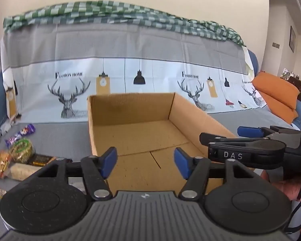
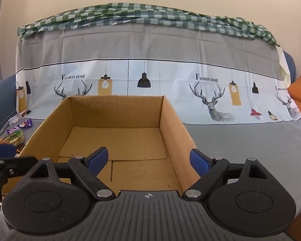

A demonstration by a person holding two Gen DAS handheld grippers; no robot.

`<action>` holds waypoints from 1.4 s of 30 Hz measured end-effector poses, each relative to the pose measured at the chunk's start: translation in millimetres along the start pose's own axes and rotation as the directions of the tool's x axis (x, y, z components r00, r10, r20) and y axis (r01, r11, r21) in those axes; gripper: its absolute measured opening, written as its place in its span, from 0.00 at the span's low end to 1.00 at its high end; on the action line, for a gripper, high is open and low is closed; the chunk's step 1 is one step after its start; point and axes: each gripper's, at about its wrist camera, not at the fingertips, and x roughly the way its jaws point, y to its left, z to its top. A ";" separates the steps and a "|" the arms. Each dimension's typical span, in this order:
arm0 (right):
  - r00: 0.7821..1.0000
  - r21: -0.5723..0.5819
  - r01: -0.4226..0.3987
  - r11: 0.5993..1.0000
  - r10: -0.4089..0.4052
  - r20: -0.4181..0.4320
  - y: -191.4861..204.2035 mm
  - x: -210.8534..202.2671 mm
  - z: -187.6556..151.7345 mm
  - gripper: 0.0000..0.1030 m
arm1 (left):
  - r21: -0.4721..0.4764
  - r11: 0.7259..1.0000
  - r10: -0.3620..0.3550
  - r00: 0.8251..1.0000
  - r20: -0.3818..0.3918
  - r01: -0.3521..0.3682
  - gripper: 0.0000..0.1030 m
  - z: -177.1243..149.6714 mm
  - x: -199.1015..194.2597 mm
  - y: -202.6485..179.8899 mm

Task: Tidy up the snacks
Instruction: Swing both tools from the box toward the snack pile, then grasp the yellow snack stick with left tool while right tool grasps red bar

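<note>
Both grippers, left (image 1: 145, 161) and right (image 2: 148, 161), are held spread and unloaded above the bare box (image 1: 130, 108), seemingly before snacks (image 1: 20, 150) at left are fetched.

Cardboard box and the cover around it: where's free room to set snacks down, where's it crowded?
The cardboard box floor is bare wall to wall. The grey cover right of the box, up to the orange cushion, is also free. Crowded: the snack pile left of the box. Both the left gripper and right gripper are open and carry nothing.
</note>
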 end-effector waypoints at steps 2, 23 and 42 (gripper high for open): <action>1.000 -0.003 0.003 1.000 -0.003 -0.004 0.3 0.1 0.7 0.86 | 0.011 1.000 -0.011 1.000 -0.010 0.011 0.68 3.3 -0.6 5.3; 1.000 -0.059 -0.021 0.998 0.022 0.015 24.3 -9.6 9.8 0.67 | -0.096 0.986 -0.140 0.990 -0.032 0.136 0.34 -3.8 20.0 28.1; 0.934 -0.240 -0.328 0.914 0.352 0.065 168.5 -34.8 -2.3 0.40 | -0.676 0.736 -0.019 0.997 -0.068 -0.032 0.22 -43.0 -3.2 211.6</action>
